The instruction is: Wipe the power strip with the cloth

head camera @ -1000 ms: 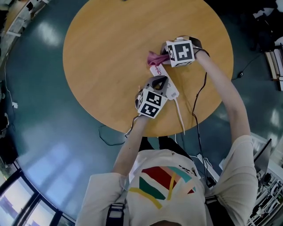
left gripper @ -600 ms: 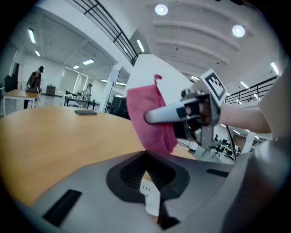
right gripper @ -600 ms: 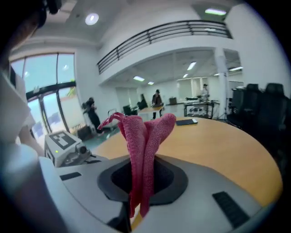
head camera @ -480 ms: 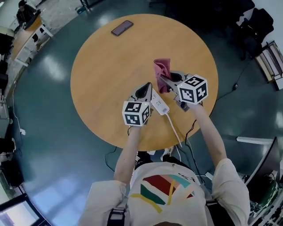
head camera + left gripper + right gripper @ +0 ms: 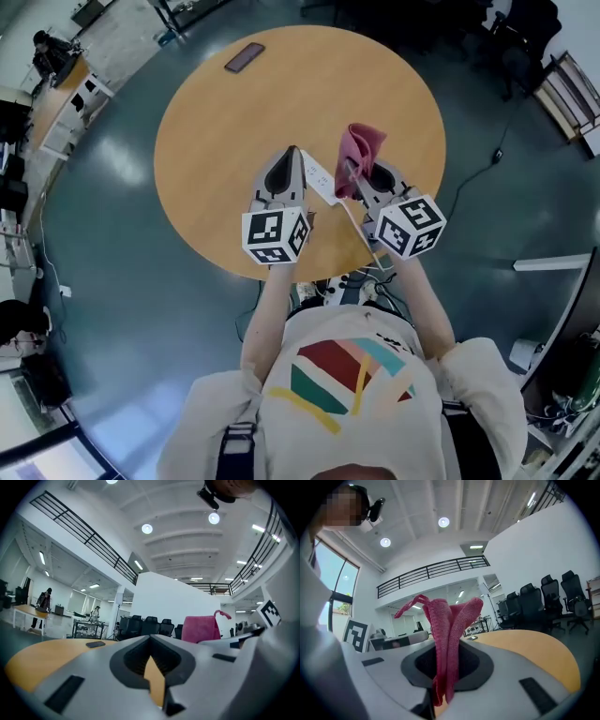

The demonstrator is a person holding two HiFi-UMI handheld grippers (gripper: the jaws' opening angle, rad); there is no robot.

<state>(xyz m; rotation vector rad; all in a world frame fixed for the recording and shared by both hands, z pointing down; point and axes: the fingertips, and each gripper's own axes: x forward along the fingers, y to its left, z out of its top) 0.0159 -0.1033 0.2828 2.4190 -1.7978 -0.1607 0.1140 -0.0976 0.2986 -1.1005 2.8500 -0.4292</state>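
A white power strip (image 5: 320, 178) lies on the round wooden table (image 5: 216, 122), between my two grippers. My right gripper (image 5: 351, 171) is shut on a pink cloth (image 5: 360, 148), which stands up out of its jaws just right of the strip. In the right gripper view the cloth (image 5: 446, 620) hangs folded through the shut gripper (image 5: 444, 645). My left gripper (image 5: 286, 152) sits just left of the strip, shut with nothing in it. The left gripper view shows its jaws (image 5: 150, 638) meeting, with the cloth (image 5: 201, 629) off to the right.
A dark phone (image 5: 246, 57) lies at the far side of the table. The strip's white cord (image 5: 361, 239) runs off the near edge towards the person. Office chairs (image 5: 543, 599) and desks stand around the room beyond the table.
The cloth has come up off the strip's far end and now stands upright in the right gripper. The left gripper has moved from the strip's near end to its left side.
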